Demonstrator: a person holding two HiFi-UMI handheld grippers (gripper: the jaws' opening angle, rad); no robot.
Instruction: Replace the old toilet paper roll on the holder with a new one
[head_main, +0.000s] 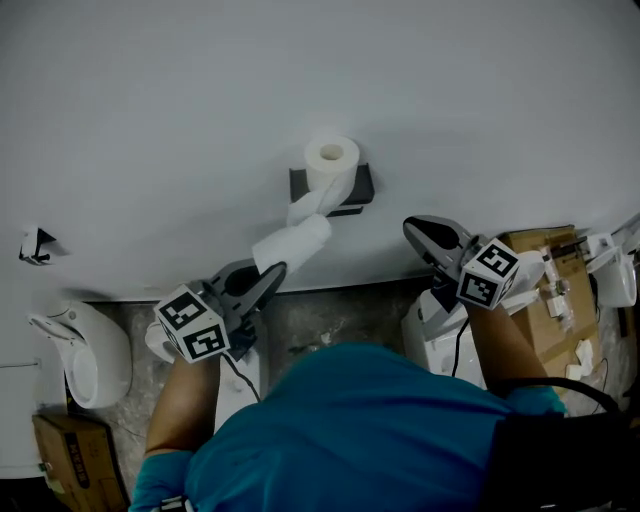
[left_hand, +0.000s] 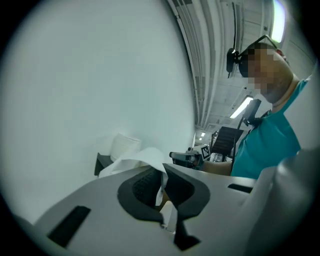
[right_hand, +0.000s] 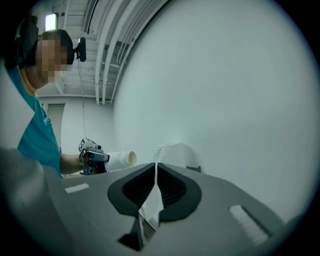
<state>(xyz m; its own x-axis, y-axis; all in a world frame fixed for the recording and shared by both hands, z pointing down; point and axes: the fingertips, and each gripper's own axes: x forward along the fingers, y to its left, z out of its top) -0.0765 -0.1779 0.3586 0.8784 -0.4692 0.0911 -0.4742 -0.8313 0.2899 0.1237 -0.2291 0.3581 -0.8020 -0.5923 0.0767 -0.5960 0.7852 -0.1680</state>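
Jaws of left gripper clamped on slim paper roll, right gripper jaws closed, empty

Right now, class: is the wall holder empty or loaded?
Loaded: a white paper roll sits on the dark holder, its loose tail hanging down.

Wall white | floor grey, speckled | white fixture stood left | box near it | second box right, small parts on top.

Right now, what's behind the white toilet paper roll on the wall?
A dark rectangular holder on the white wall shows behind the white toilet paper roll; the roll covers its middle and any spindle.
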